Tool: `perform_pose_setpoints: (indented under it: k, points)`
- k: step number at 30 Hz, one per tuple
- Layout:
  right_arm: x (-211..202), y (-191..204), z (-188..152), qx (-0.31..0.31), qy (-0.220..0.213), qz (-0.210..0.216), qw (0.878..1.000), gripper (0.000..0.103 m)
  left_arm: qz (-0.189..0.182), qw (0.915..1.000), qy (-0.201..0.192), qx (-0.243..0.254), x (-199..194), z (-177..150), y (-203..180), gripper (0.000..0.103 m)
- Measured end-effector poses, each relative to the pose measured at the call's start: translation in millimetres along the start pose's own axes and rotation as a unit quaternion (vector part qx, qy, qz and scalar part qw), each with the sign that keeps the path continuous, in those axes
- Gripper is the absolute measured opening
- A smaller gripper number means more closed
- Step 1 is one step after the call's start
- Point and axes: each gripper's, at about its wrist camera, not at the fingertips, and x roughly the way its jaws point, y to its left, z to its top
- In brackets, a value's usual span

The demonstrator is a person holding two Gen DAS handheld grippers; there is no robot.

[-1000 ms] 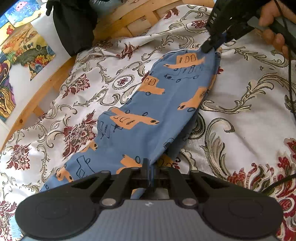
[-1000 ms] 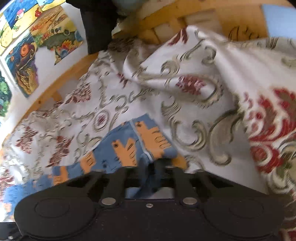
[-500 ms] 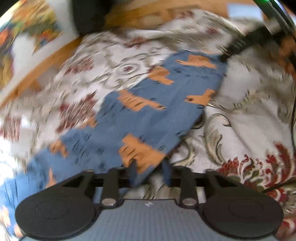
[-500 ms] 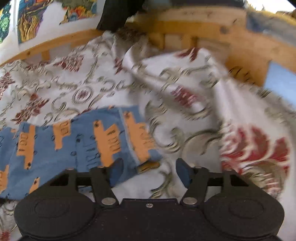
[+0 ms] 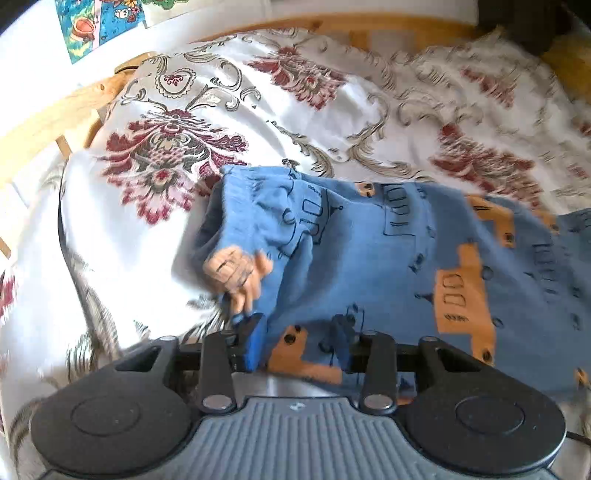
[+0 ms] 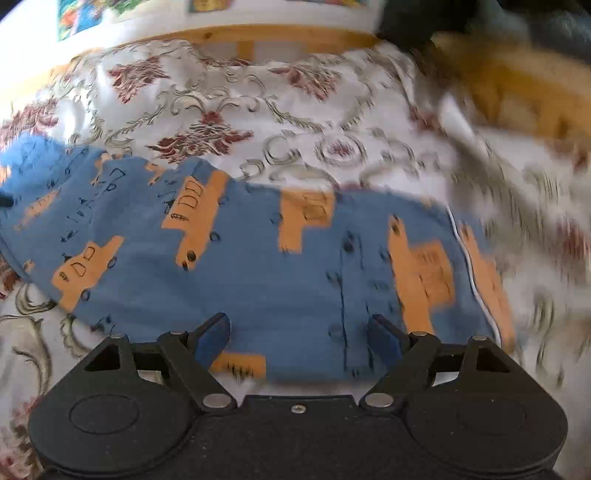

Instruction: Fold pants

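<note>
Two claws work over a bed with a pale wooden frame [image 6: 280,35], where a white bedspread patterned with dark red flowers and grey-green scrolls [image 5: 295,110] covers the mattress. Bright children's paintings [image 5: 96,26] hang on the white wall behind the frame. Spread flat across the bedspread lies a pair of blue cotton pants printed with orange trucks [image 6: 258,266], stretched lengthwise from side to side in the right wrist view, one end finished with a thin white seam line near the right-hand edge.

In the left wrist view, the elastic waistband end of the pants [image 5: 236,206] is rumpled and partly turned over, showing an orange patch on its folded lip. The left claw [image 5: 295,347] stands parted, its left blue-padded finger [image 5: 253,343] touching the turned-over edge of the fabric, while the right finger is against the cloth; nothing is pinched between them.

The right claw [image 6: 297,338] hovers wide apart just above the near edge of the pants, both blue pads [image 6: 212,336] over blue fabric and gripping nothing. Motion blur smears the bedspread at the right of that view.
</note>
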Motion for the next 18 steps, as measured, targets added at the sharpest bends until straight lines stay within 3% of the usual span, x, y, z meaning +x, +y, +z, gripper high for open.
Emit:
perform_pose_setpoints:
  k: [2, 4, 8, 10, 11, 15, 17, 18]
  points:
    - [-11, -8, -1, 0.011, -0.006, -0.002, 1.0, 0.087, 0.005, 0.9996, 0.006, 0.027, -14, -7, -7, 0.047]
    - [-25, -14, -4, 0.019, -0.048, -0.013, 0.999, 0.092, -0.002, 0.9993, 0.002, 0.038, -29, -9, -19, 0.064]
    - [-26, -13, 5, 0.017, -0.135, -0.018, 0.991, 0.101, -0.111, 0.9935, -0.009, 0.025, -38, 21, -50, 0.072]
    - [-19, -3, 11, -0.013, -0.169, -0.014, 0.985, 0.101, -0.147, 0.9892, 0.0, -0.003, -29, 46, -66, 0.085]
    - [-14, 1, 12, -0.028, -0.178, -0.009, 0.984, 0.101, -0.155, 0.9877, 0.009, -0.022, -21, 59, -75, 0.086]
    - [5, 7, 13, -0.042, -0.166, -0.002, 0.985, 0.101, -0.171, 0.9778, 0.061, -0.104, 23, 101, -89, 0.083]
    - [9, 4, 12, -0.034, -0.162, 0.001, 0.986, 0.101, -0.166, 0.9703, 0.093, -0.15, 48, 111, -90, 0.077]
    - [10, 1, 13, -0.026, -0.159, 0.005, 0.987, 0.101, -0.159, 0.9666, 0.107, -0.17, 59, 112, -89, 0.069]
